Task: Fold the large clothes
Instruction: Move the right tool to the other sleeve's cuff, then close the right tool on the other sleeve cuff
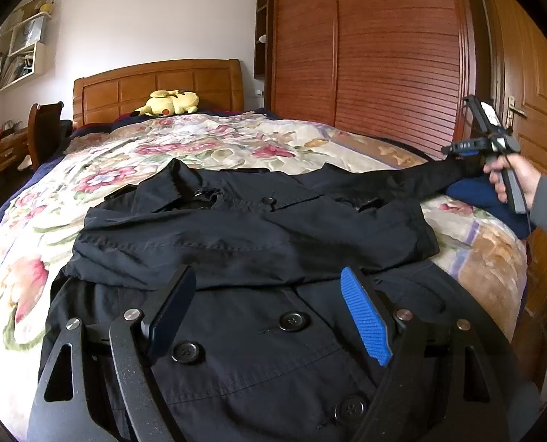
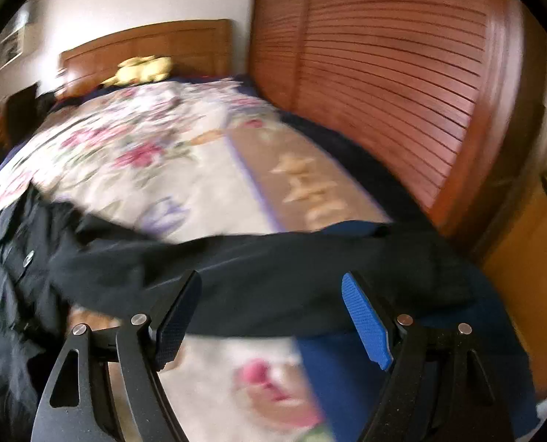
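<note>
A black coat [image 1: 251, 228] lies spread on the floral quilt [image 1: 133, 147] of a wooden bed, its upper part doubled over the buttoned front, with several dark buttons [image 1: 293, 321] showing nearest the left wrist camera. One sleeve [image 1: 402, 176] stretches out flat toward the bed's right edge, its cuff reaching the blue sheet [image 1: 472, 191] there.

Left gripper [image 1: 270, 316]: jaws spread wide above the coat's front, nothing between the pads (one black finger, one with a blue ribbed pad [image 1: 365, 320]).

Right gripper [image 2: 273, 316]: jaws spread wide, just above the outstretched sleeve [image 2: 273, 269], which runs across beyond the fingertips; nothing is pinched (this view is blurred). In the left wrist view the same gripper [image 1: 461, 146] appears at the sleeve's end, held by a hand [image 1: 509, 176] in a grey sleeve.

Surroundings: a yellow plush toy [image 1: 170, 102] rests against the headboard [image 1: 155, 88]; a louvred wooden wardrobe [image 1: 365, 48] stands close along the bed's right side, next to a door [image 1: 531, 73] with a metal handle; a chair [image 1: 47, 129] and wall shelves [image 1: 19, 51] are at the left. The coat's surface is unobstructed.
</note>
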